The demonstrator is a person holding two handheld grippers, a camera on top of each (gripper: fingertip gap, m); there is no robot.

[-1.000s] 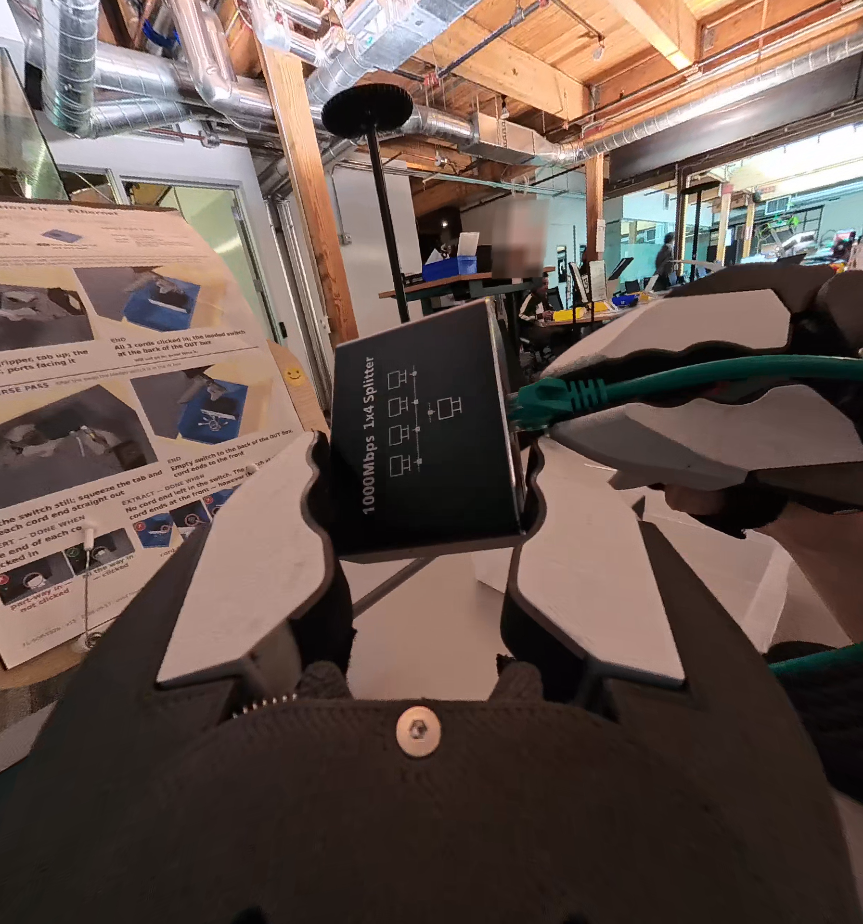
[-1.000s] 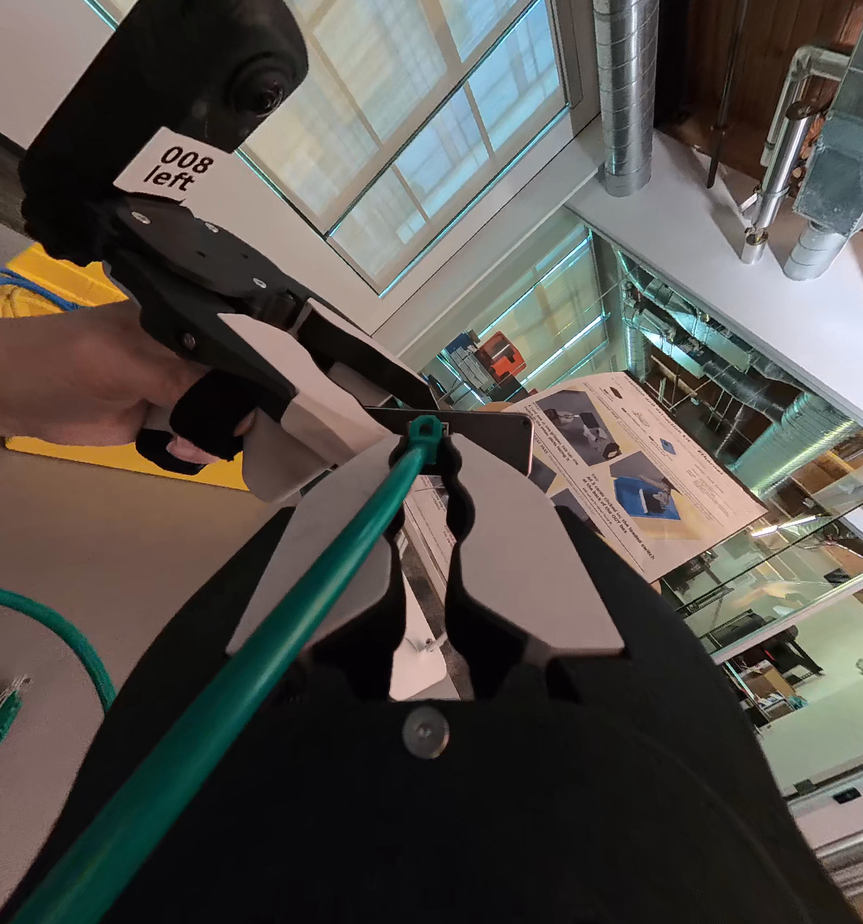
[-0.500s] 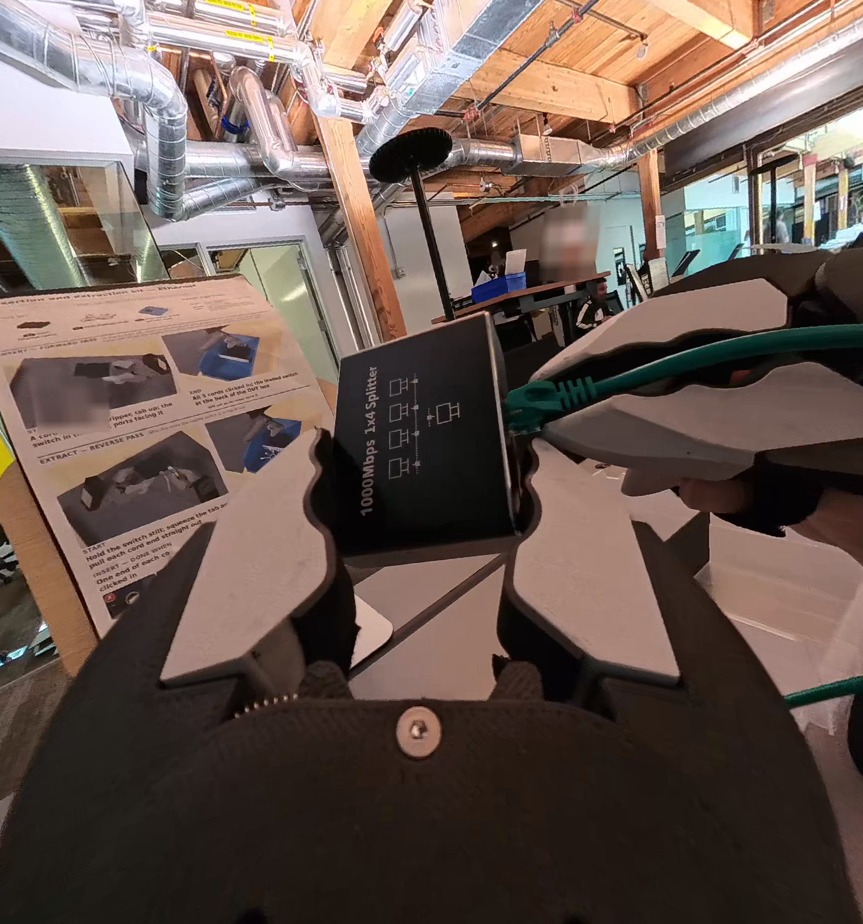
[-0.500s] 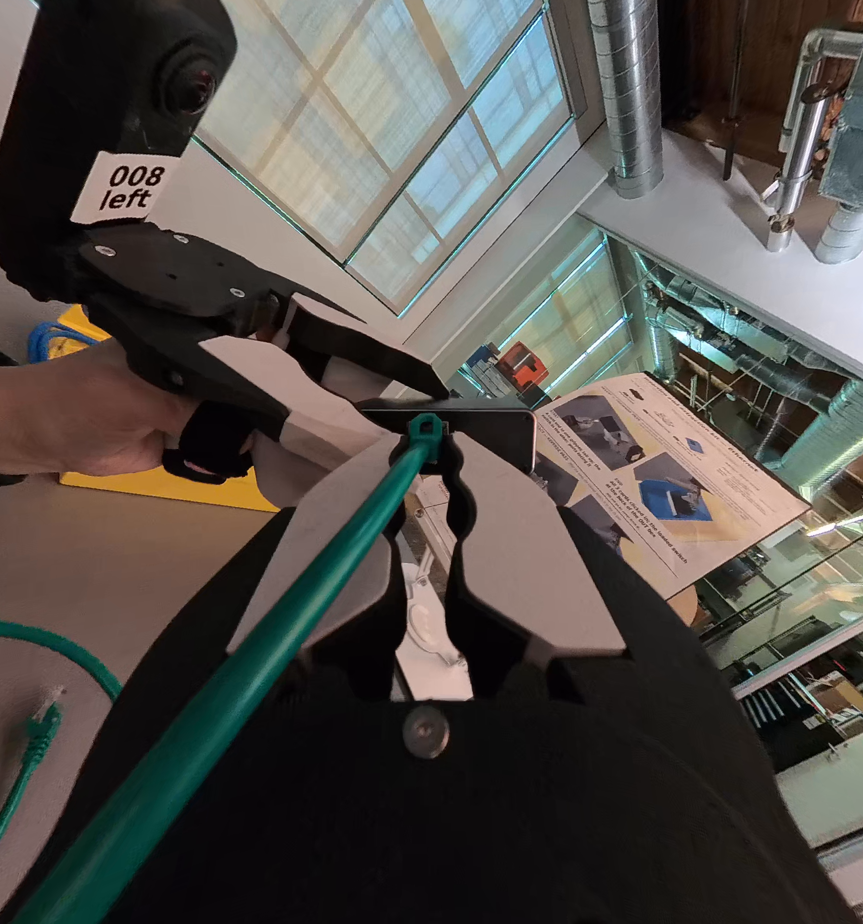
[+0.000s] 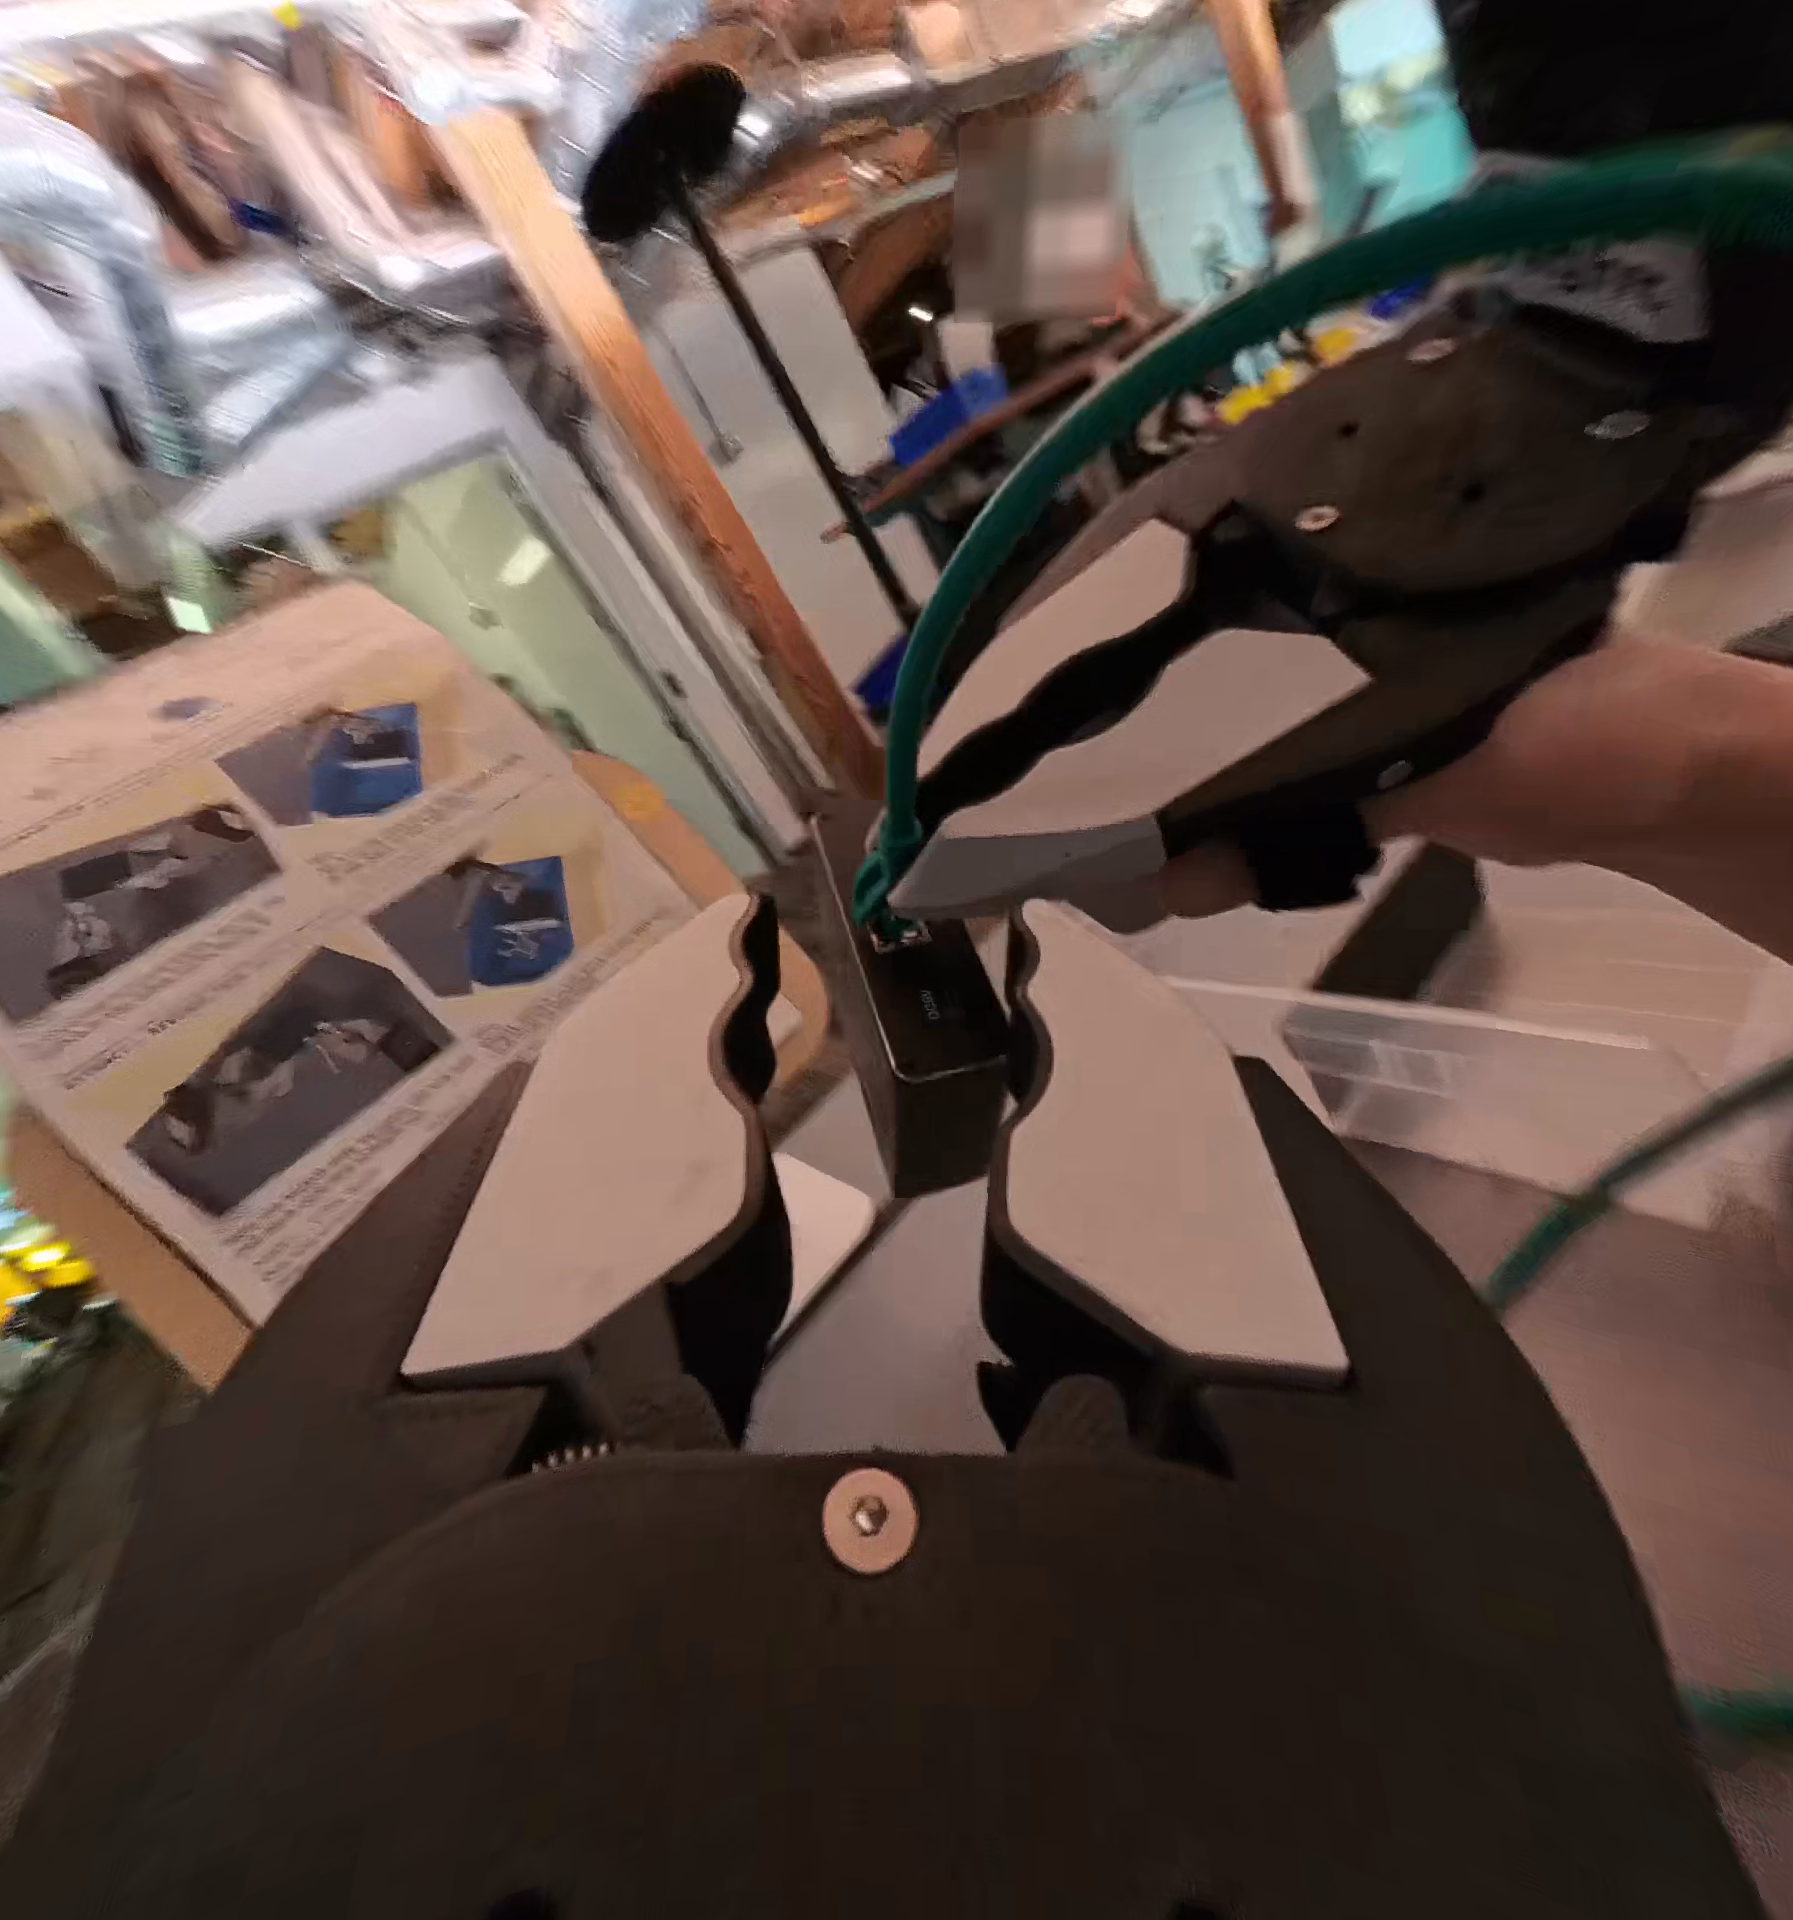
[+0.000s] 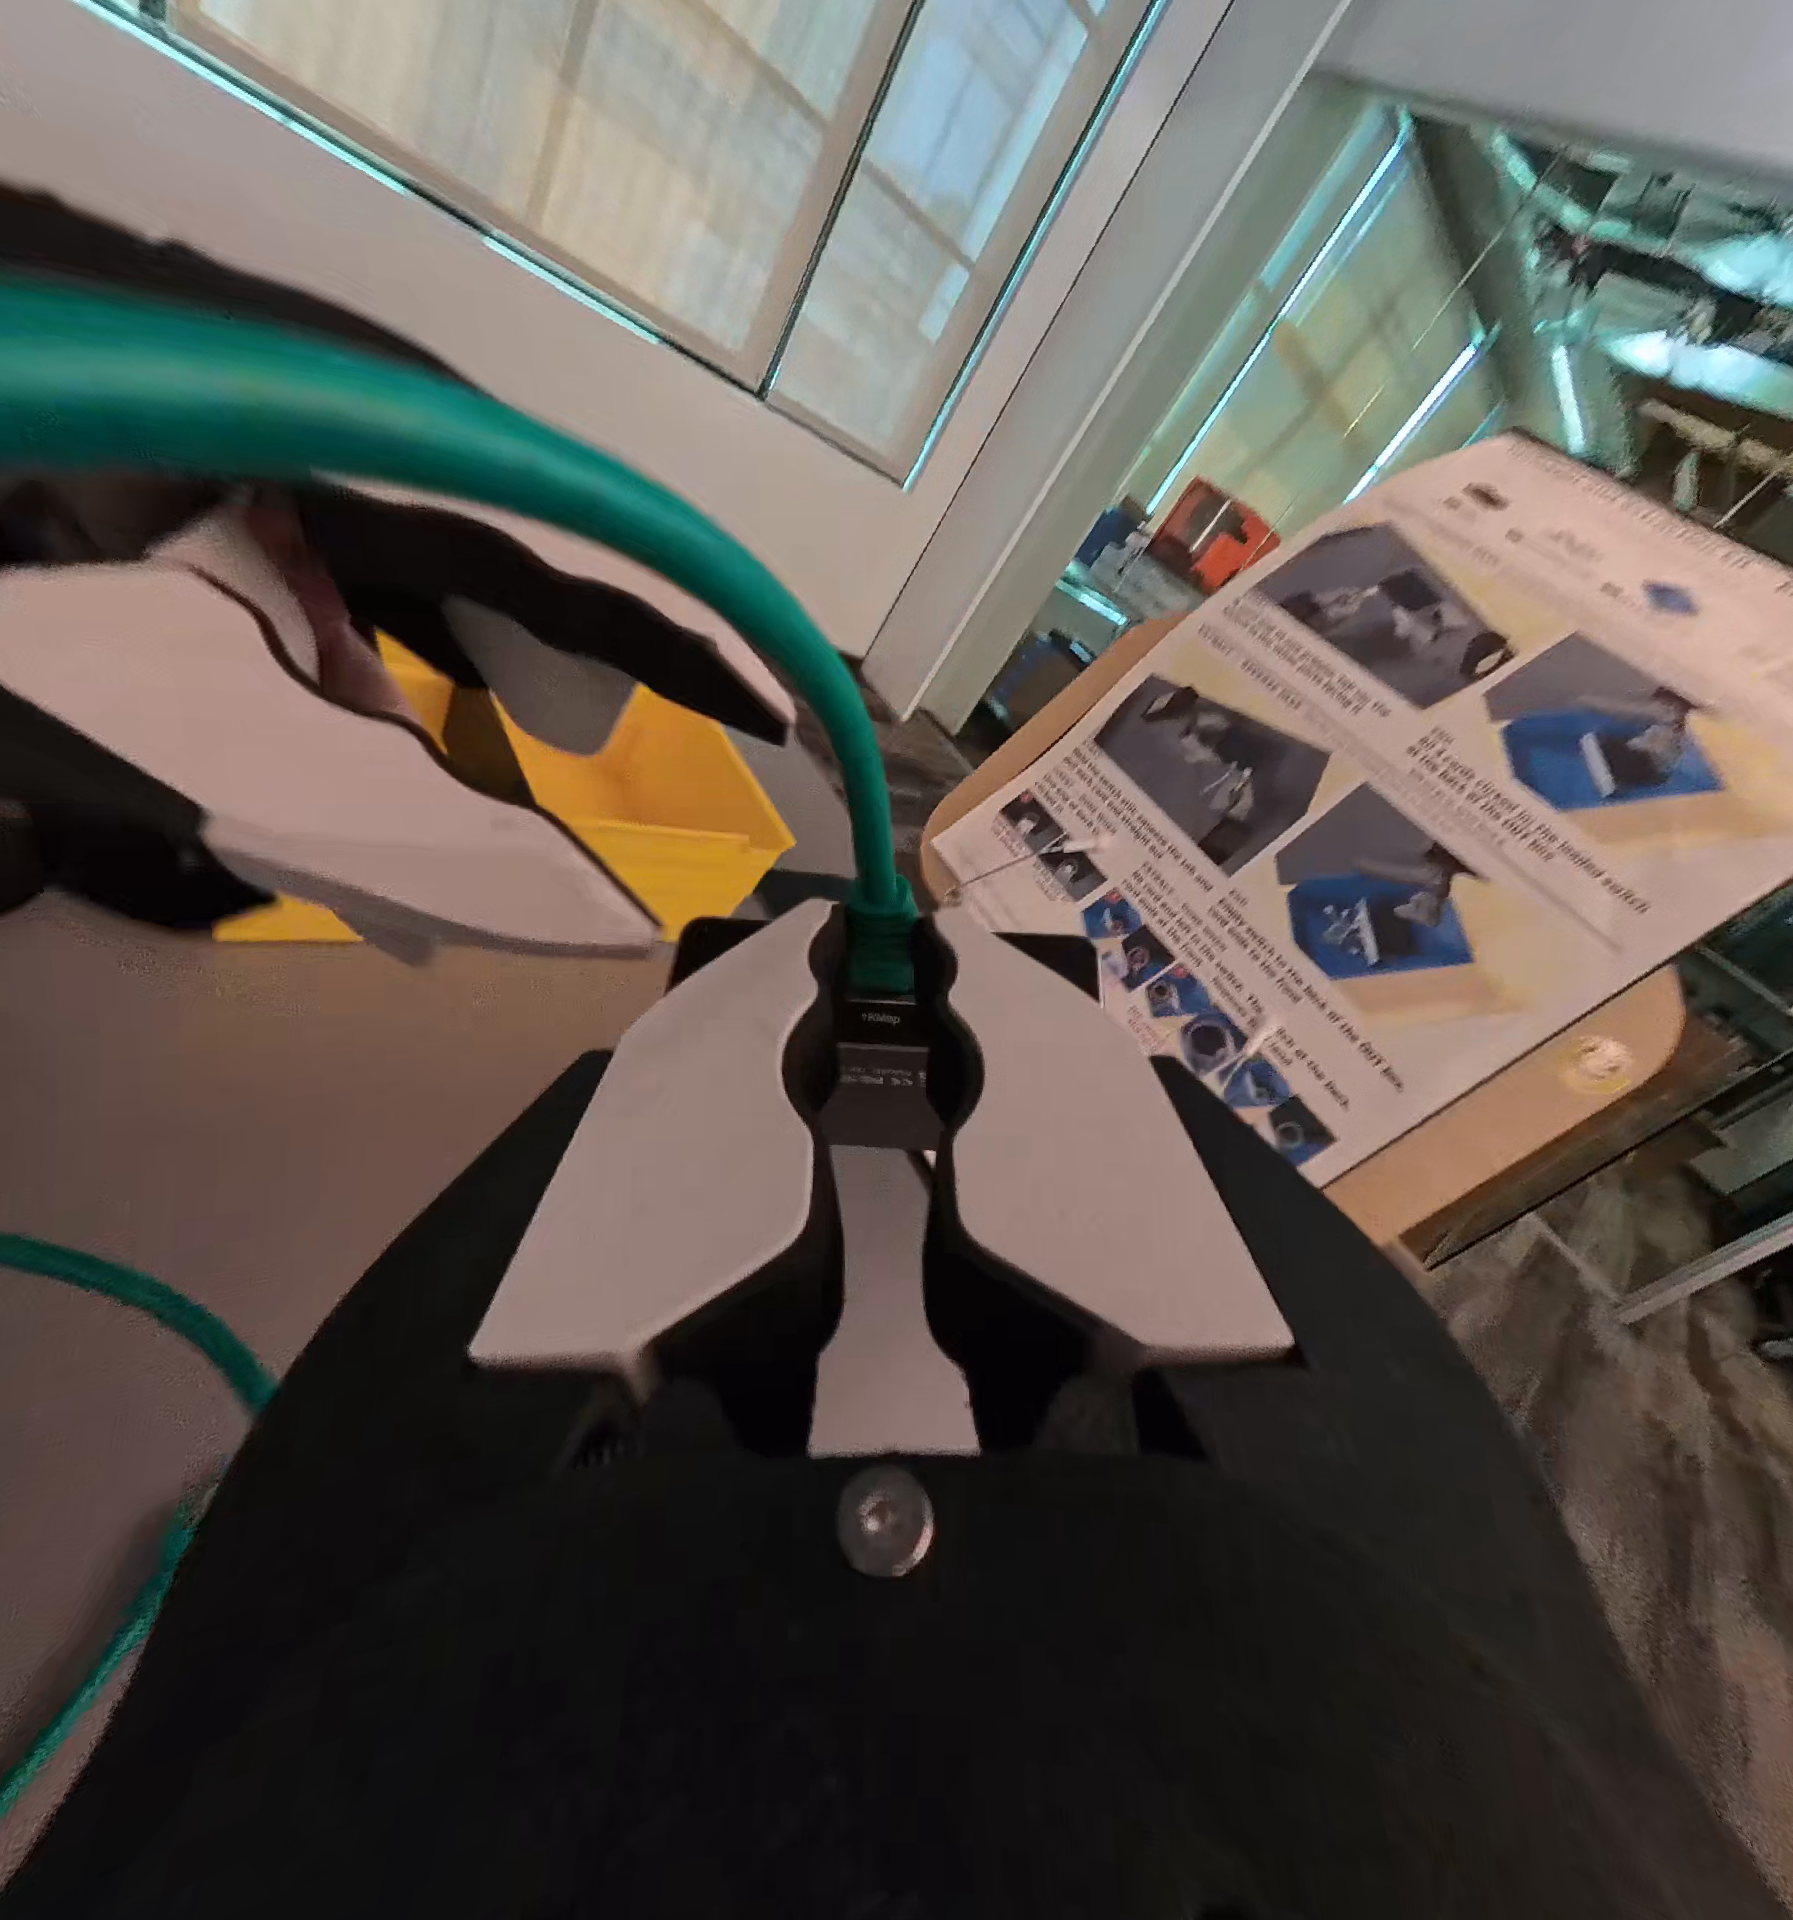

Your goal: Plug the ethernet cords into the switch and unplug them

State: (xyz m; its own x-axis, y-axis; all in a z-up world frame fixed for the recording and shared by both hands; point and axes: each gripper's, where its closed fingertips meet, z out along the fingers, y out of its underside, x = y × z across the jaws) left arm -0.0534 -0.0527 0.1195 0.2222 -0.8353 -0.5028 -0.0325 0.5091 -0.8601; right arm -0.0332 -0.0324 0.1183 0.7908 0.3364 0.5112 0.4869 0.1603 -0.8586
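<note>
The black switch [image 5: 933, 1081] stands edge-on between my left gripper's [image 5: 887, 914] fingers. It lies against the right finger with a gap at the left one, so the jaws are apart and not clamped. A green ethernet cord [image 5: 923, 644] is plugged into its top port. My right gripper [image 5: 902, 883] comes in from the upper right, tips at the plug [image 5: 876, 883]. In the right wrist view my right gripper [image 6: 879, 914] is shut on the green plug [image 6: 879, 951]. The switch [image 6: 876, 1081] shows through the finger gap below, and the cord [image 6: 663, 520] arcs up and back. The left gripper [image 6: 715, 831] is at left.
An instruction sheet on a board [image 5: 248, 935] leans behind, also in the right wrist view [image 6: 1443, 831]. A yellow bin [image 6: 653, 810] and a clear plastic tray [image 5: 1474, 1081] sit on the grey table [image 6: 248, 1091]. More green cord [image 6: 92, 1299] loops on the table. A hand [image 5: 1650, 748] holds the right gripper. My left and right fingertips are right by each other.
The left fingers no longer clamp the switch's wide sides; it now sits edge-on and loose between them. The plug has turned in the right grip, the cord arcs overhead, and both views are blurred.
</note>
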